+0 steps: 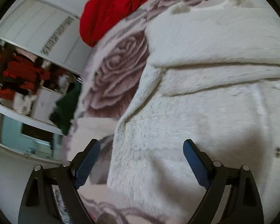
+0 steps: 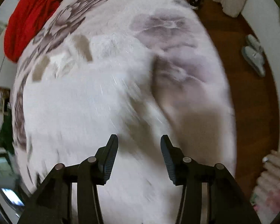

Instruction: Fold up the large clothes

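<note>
From your left wrist camera, your left gripper (image 1: 141,147) has its jaws spread wide with nothing between them, blue pads facing each other above a white fuzzy coat (image 1: 196,112). The coat lies spread on a bed (image 1: 113,71) covered in a rose-print blanket, and its edge runs close to the bed's left side. A fold crosses the coat above the gripper, and a small dark button (image 1: 278,150) shows at the far right. A red garment (image 1: 113,9) sits bunched at the bed's far left corner. Beyond the bed's left edge you see something dark green (image 1: 69,108) and an open wardrobe (image 1: 22,74) holding red clothes. No writing is readable here.

From your right wrist camera, heavily blurred, your right gripper (image 2: 139,141) also has its jaws apart and empty, poised over the white coat (image 2: 80,102), which fills the bed's near half. The red garment (image 2: 33,15) lies at the far left corner. Past the bed's right edge, wooden floor (image 2: 252,102) carries a pair of grey slippers (image 2: 253,54). No labels can be read.
</note>
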Available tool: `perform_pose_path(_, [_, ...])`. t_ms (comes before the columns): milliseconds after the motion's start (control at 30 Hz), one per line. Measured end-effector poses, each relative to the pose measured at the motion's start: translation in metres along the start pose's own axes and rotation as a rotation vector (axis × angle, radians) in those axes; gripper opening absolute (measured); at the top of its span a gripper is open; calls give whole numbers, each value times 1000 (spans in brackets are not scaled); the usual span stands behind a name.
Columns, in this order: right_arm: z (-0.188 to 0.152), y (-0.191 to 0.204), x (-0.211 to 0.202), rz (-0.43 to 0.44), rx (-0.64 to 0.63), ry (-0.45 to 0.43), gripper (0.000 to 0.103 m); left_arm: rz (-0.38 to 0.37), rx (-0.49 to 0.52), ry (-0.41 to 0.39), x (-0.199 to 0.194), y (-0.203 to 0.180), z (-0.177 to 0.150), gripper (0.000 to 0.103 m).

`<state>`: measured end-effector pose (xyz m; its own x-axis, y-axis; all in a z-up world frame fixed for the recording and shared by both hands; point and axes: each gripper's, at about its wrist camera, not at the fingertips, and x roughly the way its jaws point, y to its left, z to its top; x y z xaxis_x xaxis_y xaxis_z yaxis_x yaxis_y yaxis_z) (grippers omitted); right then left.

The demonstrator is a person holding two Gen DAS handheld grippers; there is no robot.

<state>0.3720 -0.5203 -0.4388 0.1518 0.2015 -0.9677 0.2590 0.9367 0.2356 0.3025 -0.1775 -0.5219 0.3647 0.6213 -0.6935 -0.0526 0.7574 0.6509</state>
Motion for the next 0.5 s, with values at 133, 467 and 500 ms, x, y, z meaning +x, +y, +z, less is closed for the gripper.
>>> perform_pose_path(133, [-41, -50, -40, -51, -18, 47, 50, -50, 11, 13, -69, -36, -2, 91])
perform_pose_path(467, [-93, -214, -86, -131, 138, 146, 51, -317, 128, 103, -204, -194, -2, 91])
perform_pose_path(500, [-92, -229, -88, -144, 154, 145, 51, -294, 178, 81, -213, -212, -3, 91])
